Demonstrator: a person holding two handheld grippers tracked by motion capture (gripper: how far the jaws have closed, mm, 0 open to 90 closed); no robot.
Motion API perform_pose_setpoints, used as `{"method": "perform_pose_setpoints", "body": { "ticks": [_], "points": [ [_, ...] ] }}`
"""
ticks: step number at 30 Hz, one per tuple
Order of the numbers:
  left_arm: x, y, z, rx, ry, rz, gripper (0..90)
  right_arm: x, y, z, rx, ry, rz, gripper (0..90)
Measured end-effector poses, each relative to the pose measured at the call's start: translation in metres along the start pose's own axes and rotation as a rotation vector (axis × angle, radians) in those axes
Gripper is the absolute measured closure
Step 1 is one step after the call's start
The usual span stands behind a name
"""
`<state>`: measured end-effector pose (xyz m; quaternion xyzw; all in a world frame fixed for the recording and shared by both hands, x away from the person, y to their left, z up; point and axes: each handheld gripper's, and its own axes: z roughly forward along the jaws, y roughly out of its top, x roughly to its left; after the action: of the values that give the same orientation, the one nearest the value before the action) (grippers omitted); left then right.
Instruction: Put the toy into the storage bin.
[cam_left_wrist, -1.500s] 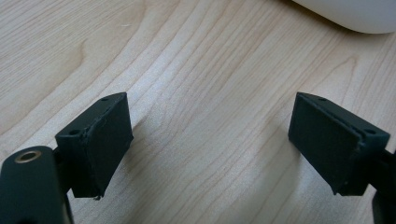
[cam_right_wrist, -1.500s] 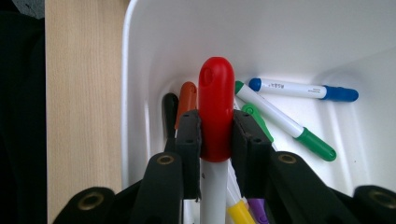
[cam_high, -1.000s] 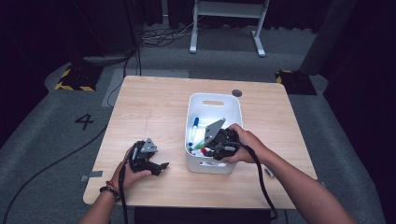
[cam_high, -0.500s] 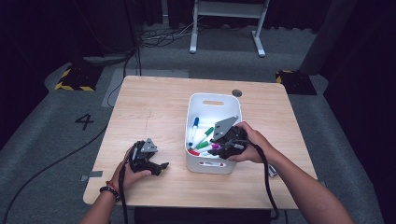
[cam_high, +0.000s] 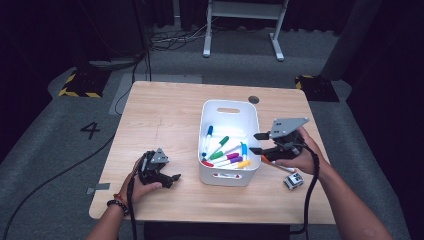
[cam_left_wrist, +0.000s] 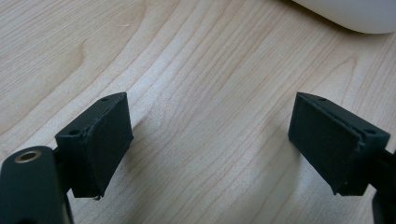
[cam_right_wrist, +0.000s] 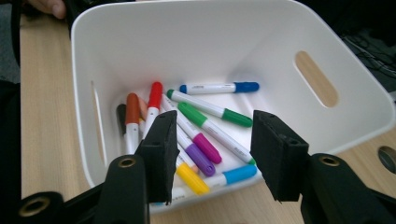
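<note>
From the high view, light, stiff, slick-barrelled markers (cam_high: 226, 152) lie in a white bin (cam_high: 229, 106) mid-table (cam_high: 165, 115); dark floor surrounds it. The left gripper view shows the left gripper (cam_left_wrist: 210, 144) spread, empty, over bare wood. In the right gripper view the right gripper (cam_right_wrist: 212, 154), jaws just opened and empty, faces the markers; pinch one mid-barrel.

Black tongs (cam_high: 256, 142) topped by a grey three-cornered plate are being trailed by black cable; a beaded bracelet (cam_high: 116, 205) is being worn.
</note>
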<state>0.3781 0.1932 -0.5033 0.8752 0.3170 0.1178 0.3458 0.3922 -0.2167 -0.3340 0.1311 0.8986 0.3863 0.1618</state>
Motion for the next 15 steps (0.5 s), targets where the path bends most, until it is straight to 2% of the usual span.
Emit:
{"method": "perform_pose_setpoints", "body": {
  "ticks": [3,5,8,12,13,15],
  "points": [
    [0.0,0.0,0.0,0.0,0.0,0.0,13.7,-0.005,-0.012,-0.012,-0.021,-0.017,0.026,51.6],
    [0.0,0.0,0.0,0.0,0.0,-0.001,13.7,-0.011,-0.022,-0.02,-0.05,-0.024,0.067,51.7],
    [0.0,0.0,0.0,0.0,0.0,0.0,13.8,-0.016,-0.035,-0.027,-0.055,-0.052,0.099,51.7],
    [0.0,0.0,0.0,0.0,0.0,0.0,13.7,-0.019,-0.053,-0.027,-0.042,-0.083,0.13,51.8],
    [0.0,0.0,0.0,0.0,0.0,0.0,13.7,-0.02,-0.06,-0.024,-0.033,-0.077,0.15,52.1],
    [0.0,0.0,0.0,0.0,0.0,0.0,13.7,-0.022,-0.07,-0.017,-0.011,-0.068,0.147,52.5]
  ]
}}
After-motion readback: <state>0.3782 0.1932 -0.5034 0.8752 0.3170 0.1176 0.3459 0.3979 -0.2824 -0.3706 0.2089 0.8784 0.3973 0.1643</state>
